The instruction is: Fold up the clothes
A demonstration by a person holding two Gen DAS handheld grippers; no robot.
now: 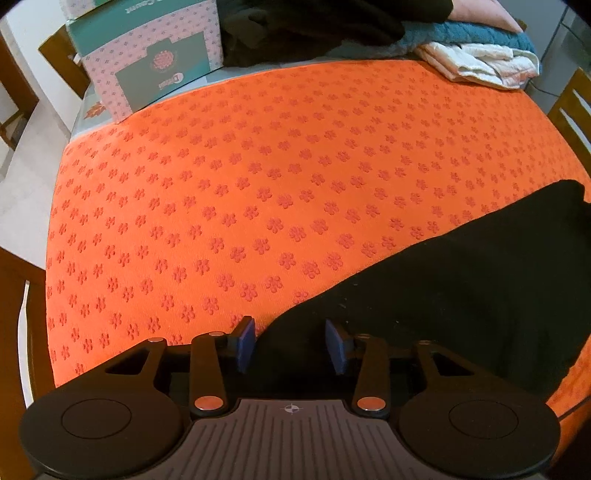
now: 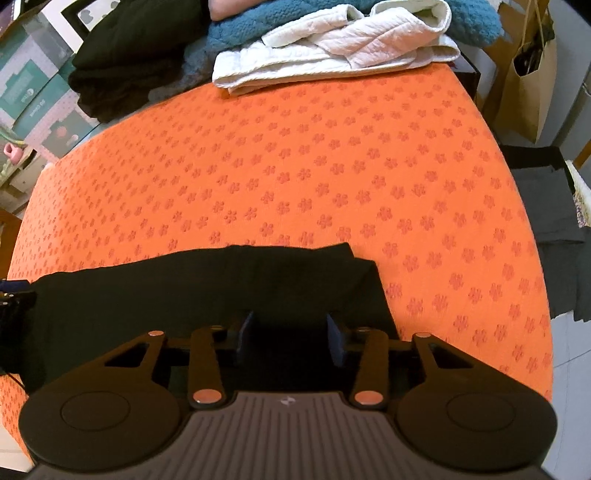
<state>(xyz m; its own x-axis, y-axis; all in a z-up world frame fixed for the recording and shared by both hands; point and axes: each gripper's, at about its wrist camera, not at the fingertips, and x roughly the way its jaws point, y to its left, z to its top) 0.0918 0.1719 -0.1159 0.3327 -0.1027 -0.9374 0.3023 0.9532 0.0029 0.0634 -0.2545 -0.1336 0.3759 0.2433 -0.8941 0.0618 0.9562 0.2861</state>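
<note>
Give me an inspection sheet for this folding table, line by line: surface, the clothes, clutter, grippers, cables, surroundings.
Surface: orange flower-patterned mat covering the table.
Job's things: black garment lying flat on the near edge of the mat.
Clutter: dark clothes pile, teal blanket, white quilted garment and patterned boxes at the far end.
Grippers: left gripper open, over the garment's left end; right gripper open, over its right end; neither grips cloth.
Cables: thin dark cord at the left edge of the right wrist view; what it joins cannot be told.
Surroundings: wooden chairs, brown paper bag, pale floor.
</note>
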